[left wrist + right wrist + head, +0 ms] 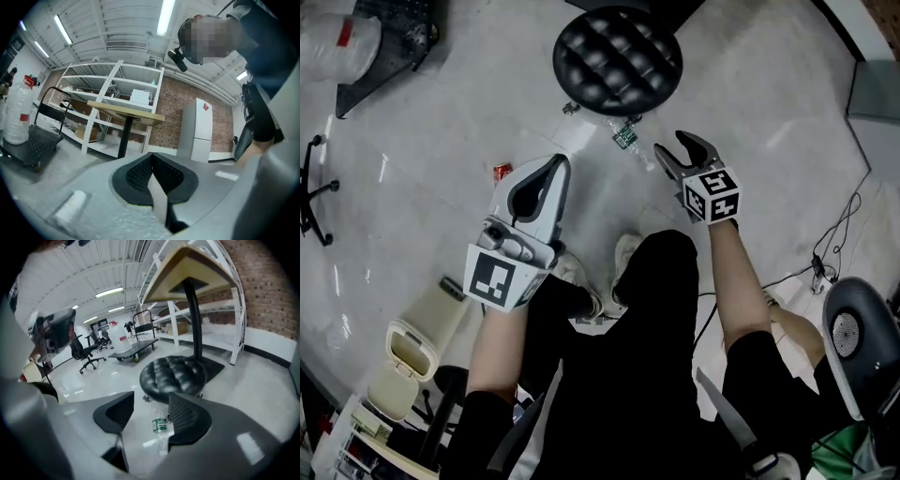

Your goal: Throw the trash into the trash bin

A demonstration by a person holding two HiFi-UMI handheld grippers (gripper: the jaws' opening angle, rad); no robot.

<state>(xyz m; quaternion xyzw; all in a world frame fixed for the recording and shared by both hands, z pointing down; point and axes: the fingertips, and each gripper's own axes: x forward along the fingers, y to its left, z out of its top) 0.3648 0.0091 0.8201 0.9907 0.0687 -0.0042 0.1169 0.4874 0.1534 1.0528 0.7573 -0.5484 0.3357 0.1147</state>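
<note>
No word or number can be read anywhere. The clear plastic bottle [625, 134] on the floor wears a green label, its print too small to make out. Any print on the red can [502, 172] is also too small to read. The white cabinet [202, 129] bears a small red sticker and the water jug [16, 117] a red label, both unreadable. The cube [497, 279] on the left gripper [551, 167] and the one on the right gripper [675, 147] carry only black-and-white square patterns.

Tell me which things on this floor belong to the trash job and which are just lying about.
Job: clear bottle with green label, small red can, beige trash bin, right claw open toward the bottle.
Lying about: black stool, office chair base, floor cables, flat cart.
</note>
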